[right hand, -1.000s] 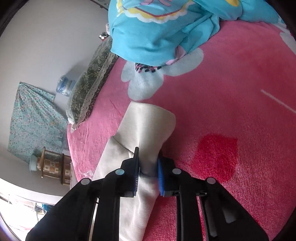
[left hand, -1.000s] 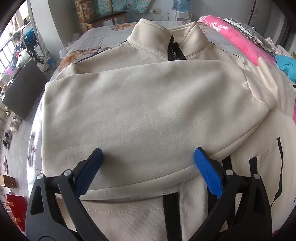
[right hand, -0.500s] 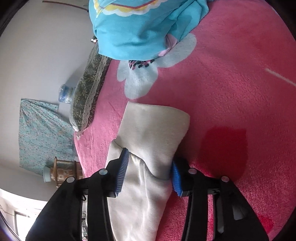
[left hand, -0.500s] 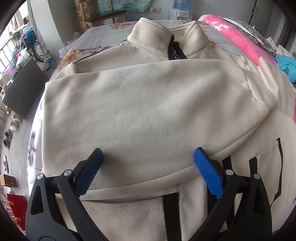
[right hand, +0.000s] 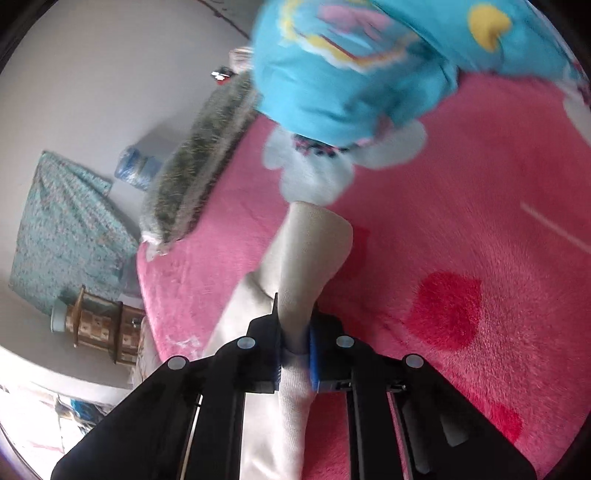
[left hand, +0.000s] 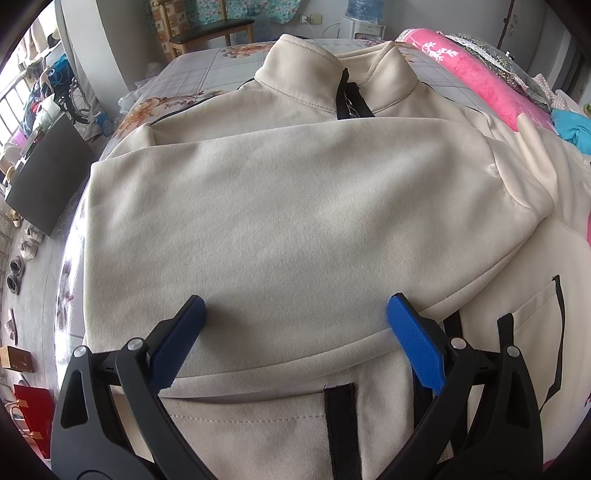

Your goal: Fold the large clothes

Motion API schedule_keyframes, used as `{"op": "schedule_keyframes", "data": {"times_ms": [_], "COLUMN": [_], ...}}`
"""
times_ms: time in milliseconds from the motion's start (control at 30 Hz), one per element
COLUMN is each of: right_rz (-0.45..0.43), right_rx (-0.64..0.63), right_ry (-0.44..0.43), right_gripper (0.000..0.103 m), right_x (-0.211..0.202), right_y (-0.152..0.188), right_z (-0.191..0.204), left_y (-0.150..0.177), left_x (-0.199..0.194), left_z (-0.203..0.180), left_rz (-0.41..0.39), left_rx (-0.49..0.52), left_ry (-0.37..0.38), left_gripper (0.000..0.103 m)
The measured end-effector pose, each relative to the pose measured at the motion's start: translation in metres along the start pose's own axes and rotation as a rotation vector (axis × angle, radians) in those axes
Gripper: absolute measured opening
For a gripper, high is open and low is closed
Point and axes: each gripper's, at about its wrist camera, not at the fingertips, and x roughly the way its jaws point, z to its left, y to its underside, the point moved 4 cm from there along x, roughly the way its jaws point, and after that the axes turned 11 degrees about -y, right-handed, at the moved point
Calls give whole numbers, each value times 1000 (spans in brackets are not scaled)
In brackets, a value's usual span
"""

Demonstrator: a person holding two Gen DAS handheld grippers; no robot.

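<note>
A cream zip-up jacket (left hand: 288, 206) with black trim lies spread on the bed, one sleeve folded across its front. My left gripper (left hand: 295, 314) stands open just above that folded sleeve, its blue pads wide apart and nothing between them. In the right wrist view the jacket's other sleeve (right hand: 310, 254) runs up between the pads of my right gripper (right hand: 295, 325). Its jaws are closing and pinch the sleeve near the cuff, lifted a little off the pink blanket (right hand: 461, 229).
A turquoise printed cloth (right hand: 369, 62) lies bunched on the pink blanket beyond the cuff. A patterned pillow (right hand: 199, 162) sits by the wall. The floral bedsheet (left hand: 192, 85) shows past the collar, with a chair (left hand: 210, 31) and a dark board (left hand: 48, 173) off the bed's left.
The right gripper opened around the sleeve cuff, then shut on it again and rose, so the blanket now looks farther away and blurred. The left gripper has not moved.
</note>
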Motion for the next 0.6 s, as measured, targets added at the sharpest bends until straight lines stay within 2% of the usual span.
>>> {"op": "schedule_keyframes", "data": {"times_ms": [300,467,600], "right_rz": [-24,-15,14], "right_rx": [-233,-397,-491], "right_ry": [-151,-255,-340], "right_gripper": [11,11,11], "right_x": [-55,-88,-106], "right_y": [24,57,97], "right_z": [98,171,221], "left_y": [1,-2,-3], "left_x": [-2,-17,-40], "left_z": [-1,12,32], "left_rz": [-27,-85,-130], "left_rx": [21,-4,-59], "left_ry": [11,0,29], "left_gripper": [96,95,95]}}
